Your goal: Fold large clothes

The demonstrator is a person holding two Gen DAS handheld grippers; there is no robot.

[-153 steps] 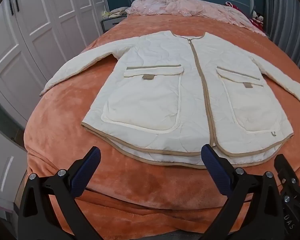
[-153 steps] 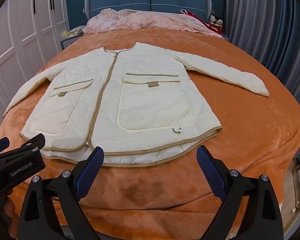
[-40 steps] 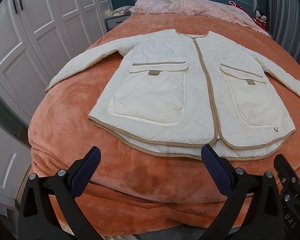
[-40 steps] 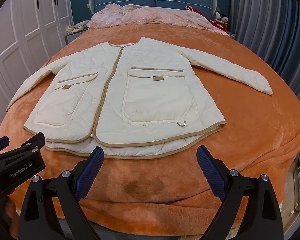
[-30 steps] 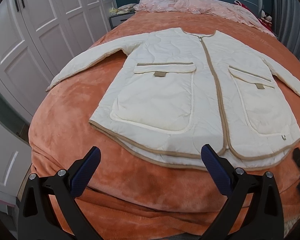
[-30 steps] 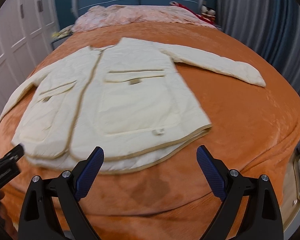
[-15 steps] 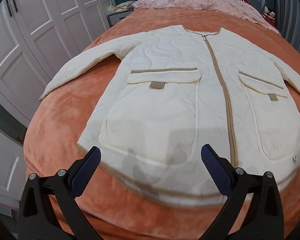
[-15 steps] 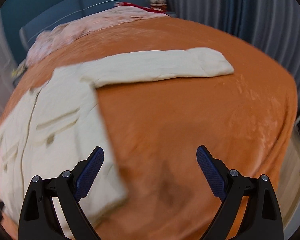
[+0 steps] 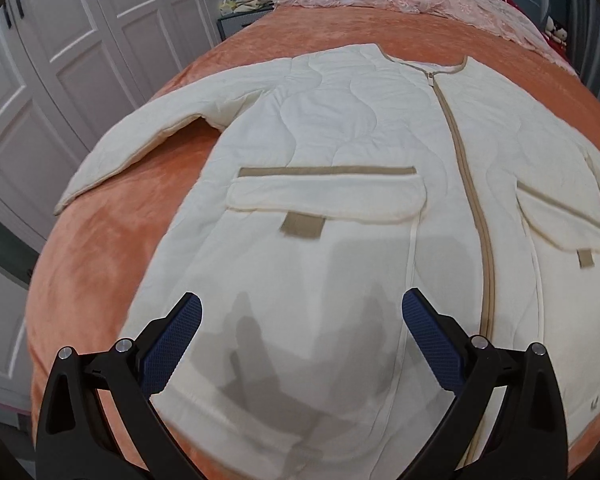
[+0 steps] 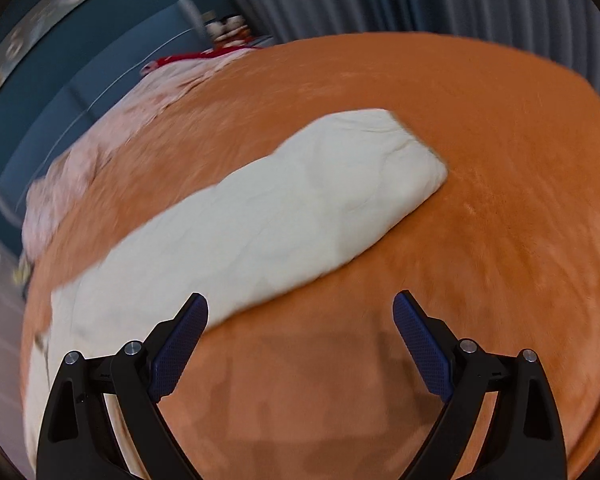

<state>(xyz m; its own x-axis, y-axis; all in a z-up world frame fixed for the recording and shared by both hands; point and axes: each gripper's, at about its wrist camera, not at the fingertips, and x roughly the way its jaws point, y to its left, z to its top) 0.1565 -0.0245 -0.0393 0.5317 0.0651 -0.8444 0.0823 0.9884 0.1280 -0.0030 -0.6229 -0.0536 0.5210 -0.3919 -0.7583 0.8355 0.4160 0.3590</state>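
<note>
Ahead of my right gripper (image 10: 300,336), jaws open and empty like my left's, the jacket sleeve (image 10: 284,216) runs up-right.

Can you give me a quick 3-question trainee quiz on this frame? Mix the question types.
1. True or false: the cream quilted jacket lies zipped shut, front up, on the orange blanket.
2. Multiple choice: what sits ahead of the right claw in its own view? A) the jacket's collar B) the jacket's sleeve C) a pillow
3. Fill in: both the left claw and the right claw are ____ and hold nothing.

Key
1. True: the tan zipper runs closed down the middle, and both flap pockets face up.
2. B: the sleeve lies flat on the blanket, stretched out to its cuff end.
3. Open.
</note>
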